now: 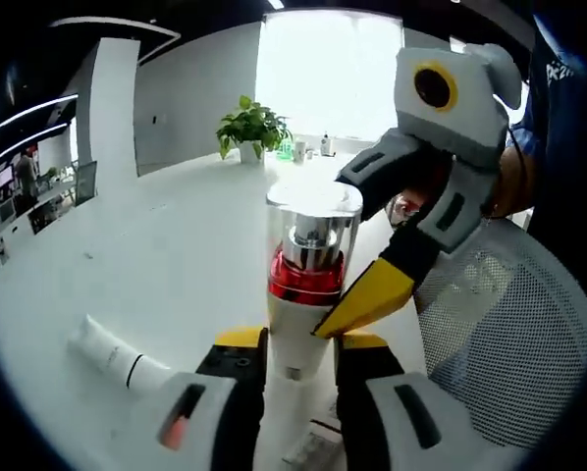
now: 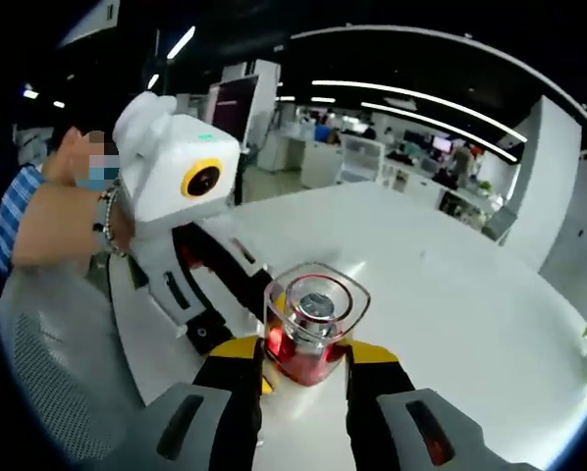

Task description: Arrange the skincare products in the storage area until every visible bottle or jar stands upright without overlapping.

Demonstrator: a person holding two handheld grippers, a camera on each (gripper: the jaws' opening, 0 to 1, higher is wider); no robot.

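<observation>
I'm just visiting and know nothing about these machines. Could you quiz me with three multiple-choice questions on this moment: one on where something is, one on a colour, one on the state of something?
1. Where does the white tube lie?
A. flat on the white table
B. on the mesh chair
C. inside the plant pot

2. What colour is the band under the pump bottle's clear cap?
A. blue
B. red
C. green

3. How is the pump bottle held?
A. lying loose on the table
B. by one gripper alone
C. by both, the left gripper at its white body and the right gripper at its red band

Answers:
1 A, the left gripper view shows it lying on the tabletop.
2 B, both views show a red ring there.
3 C, each view shows its own fingers either side of the bottle.
</observation>
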